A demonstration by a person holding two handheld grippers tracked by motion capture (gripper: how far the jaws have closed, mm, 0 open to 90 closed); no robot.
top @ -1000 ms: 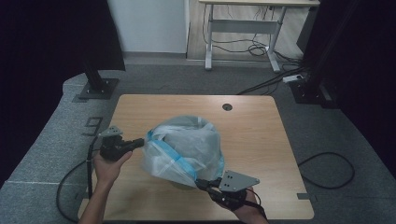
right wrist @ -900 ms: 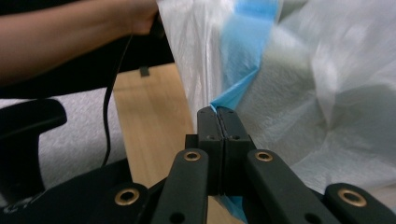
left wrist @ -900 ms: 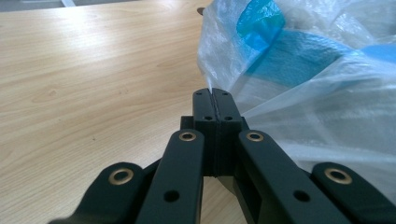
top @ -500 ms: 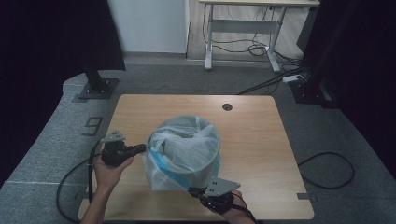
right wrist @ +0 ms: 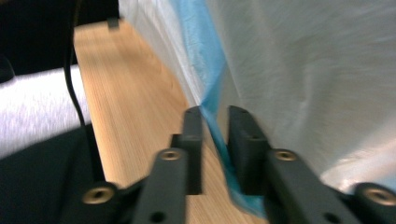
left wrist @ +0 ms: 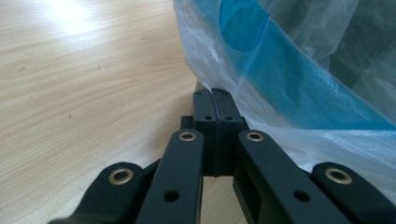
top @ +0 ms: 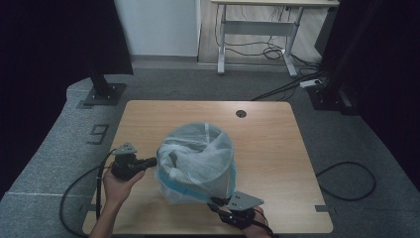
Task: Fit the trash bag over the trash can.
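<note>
A round bin lined with a translucent white plastic bag (top: 198, 158) with a blue band stands upright in the middle of the wooden table (top: 272, 148). My left gripper (top: 152, 161) lies level at the bin's left side. Its jaws (left wrist: 212, 93) are pressed together where the bag film (left wrist: 289, 84) runs into their tips. My right gripper (top: 214, 204) is low at the bin's front right foot, near the table's front edge. Its jaws (right wrist: 217, 114) have just been opening, and the blue edge of the bag (right wrist: 210, 70) hangs loose in the gap between them.
A round cable hole (top: 241, 113) sits near the table's far edge. Cables trail from both grippers off the near side. Beyond the table are a black stand base (top: 101, 93), a white desk frame (top: 257, 29) and floor cables (top: 346, 181).
The bag and bin have gone from tilted and lifted to upright on the table. My right gripper has sunk toward the front edge and its jaws have parted. The left hand has stayed put.
</note>
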